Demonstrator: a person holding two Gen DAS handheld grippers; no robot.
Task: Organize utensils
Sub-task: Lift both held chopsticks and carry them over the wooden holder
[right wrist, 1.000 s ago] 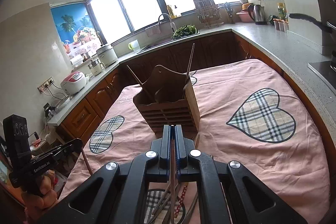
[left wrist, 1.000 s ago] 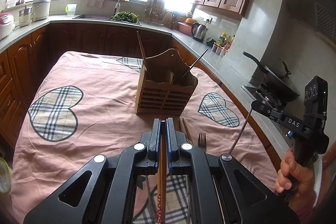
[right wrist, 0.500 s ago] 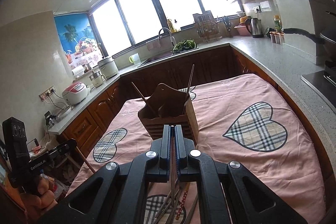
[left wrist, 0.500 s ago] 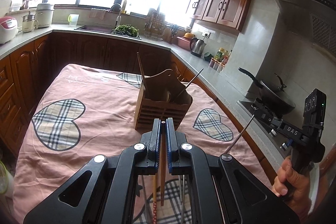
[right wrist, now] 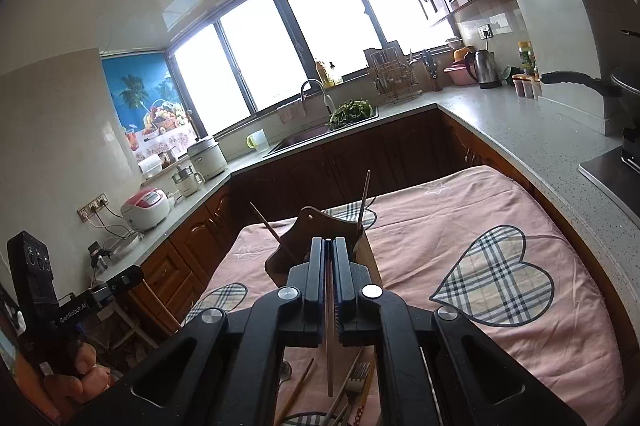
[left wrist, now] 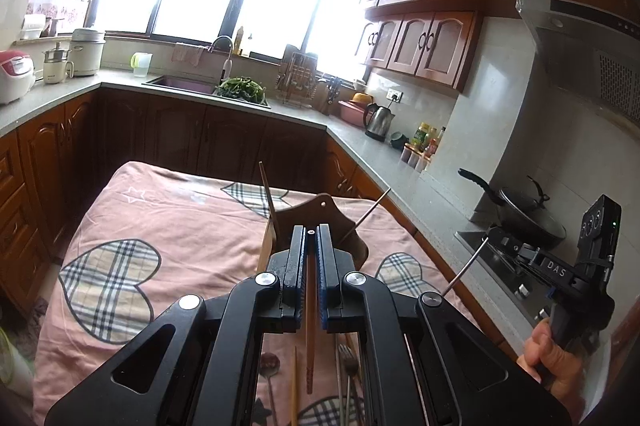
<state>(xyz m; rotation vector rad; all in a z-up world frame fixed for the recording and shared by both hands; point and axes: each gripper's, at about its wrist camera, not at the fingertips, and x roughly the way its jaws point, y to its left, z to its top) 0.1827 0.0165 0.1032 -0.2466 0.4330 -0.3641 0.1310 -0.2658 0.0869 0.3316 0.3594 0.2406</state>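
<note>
1. The step in hand looks like carrying: each gripper has lifted one stick-like utensil off the surface and holds it above the wooden holder (left wrist: 316, 226), ready to drop it in.

2. The left gripper (left wrist: 310, 250) has its jaws closed on a wooden chopstick (left wrist: 310, 326), which hangs tip down between them, clear of the pink cloth (left wrist: 168, 226).

3. The right gripper (right wrist: 329, 258) has its jaws closed on a thin dark chopstick (right wrist: 329, 346), also hanging roughly upright. In the left view this gripper sits at about 3 o'clock with the stick slanting out of it.

4. The holder stands on the cloth at 12 o'clock from both grippers, largely hidden behind the jaws. Two sticks already lean in it, one toward 11 o'clock (left wrist: 267, 194) and one toward 1 o'clock (left wrist: 370, 212).

5. More utensils lie on the cloth below the grippers at 6 o'clock: a fork (left wrist: 346, 358), a spoon (left wrist: 269, 366) and a loose chopstick (left wrist: 295, 386).

6. The next move, as I judge it, calls for bringing each tip over an open compartment, lowering until the stick is well inside, then releasing. Which compartment is free cannot be told from here.

7. The leaning sticks could snag a descending tip, so a steep, near-vertical entry seems wise.
</note>
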